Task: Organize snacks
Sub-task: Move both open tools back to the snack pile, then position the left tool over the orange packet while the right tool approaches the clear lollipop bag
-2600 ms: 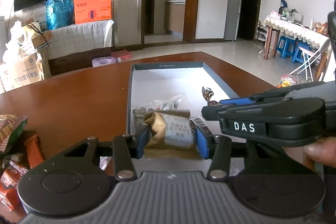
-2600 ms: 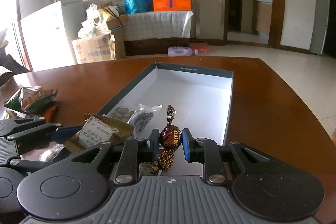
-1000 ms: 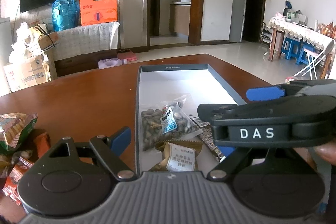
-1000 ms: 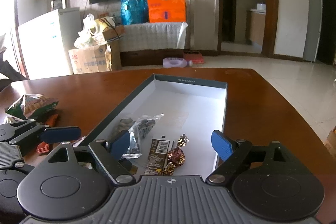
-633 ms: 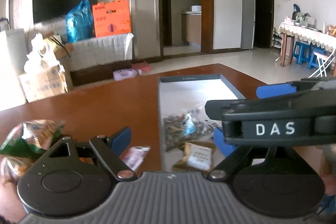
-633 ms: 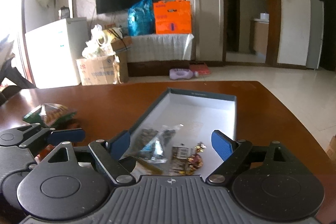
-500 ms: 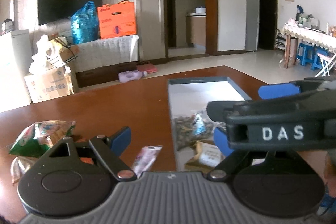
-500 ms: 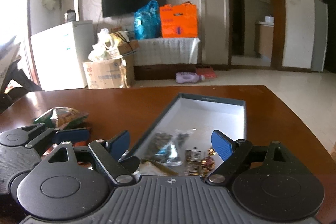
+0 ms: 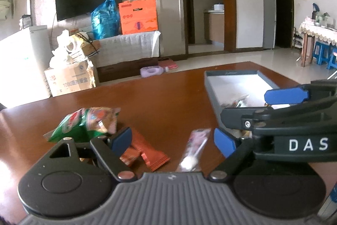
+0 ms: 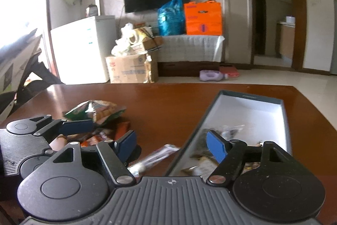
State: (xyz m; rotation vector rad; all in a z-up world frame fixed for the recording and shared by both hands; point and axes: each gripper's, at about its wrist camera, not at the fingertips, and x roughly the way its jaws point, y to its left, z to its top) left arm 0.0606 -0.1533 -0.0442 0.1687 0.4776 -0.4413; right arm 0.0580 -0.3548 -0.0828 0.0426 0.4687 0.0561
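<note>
Both grippers spread, empty: left gripper takes the clear sachet at 12 (pinch mid-body), right gripper waits.

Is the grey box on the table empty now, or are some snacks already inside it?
Not empty. The grey box holds several wrapped snacks at its near end; its far end shows bare white floor. It has no lid on.
</note>
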